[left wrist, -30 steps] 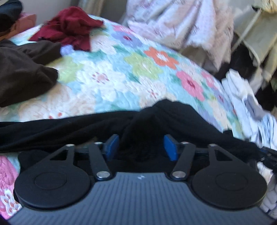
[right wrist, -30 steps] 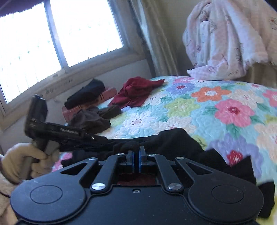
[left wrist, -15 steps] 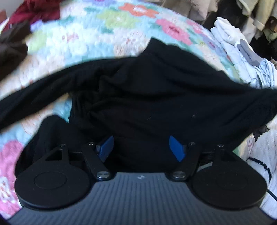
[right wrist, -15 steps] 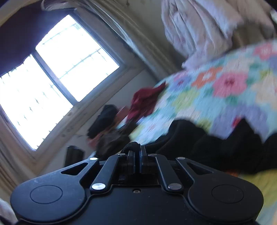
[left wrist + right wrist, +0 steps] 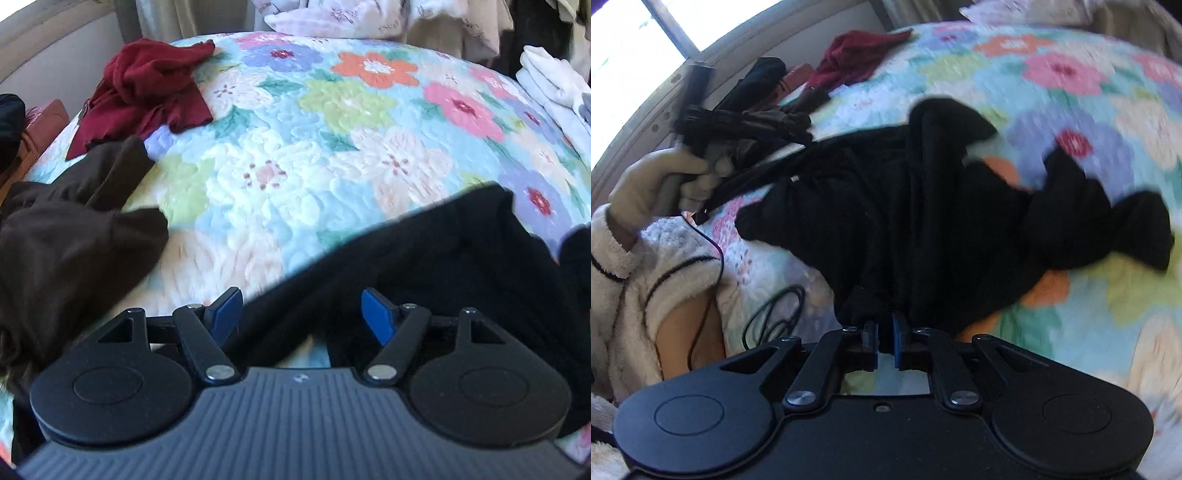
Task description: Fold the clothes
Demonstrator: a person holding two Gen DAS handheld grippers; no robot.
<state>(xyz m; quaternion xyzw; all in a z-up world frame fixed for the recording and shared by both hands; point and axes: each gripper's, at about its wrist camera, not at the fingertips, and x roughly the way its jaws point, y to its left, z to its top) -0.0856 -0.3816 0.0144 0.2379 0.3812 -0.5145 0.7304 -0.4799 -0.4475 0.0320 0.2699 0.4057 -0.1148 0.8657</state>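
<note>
Nearby, brown garment (image 5: 70, 254) and red garment (image 5: 147, 85) crowd the quilt (image 5: 295, 147).

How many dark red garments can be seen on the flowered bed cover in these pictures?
1. The dark red garment lies crumpled at the far left corner of the bed cover, beyond the brown garment. More may be hidden outside the views.

A garment (image 5: 923, 206) lay spread on the quilt (image 5: 295, 177) just ahead of both grippers — two more garments (image 5: 147, 85) sat at the far left edge, folded laundry (image 5: 554, 85) far right.
</note>
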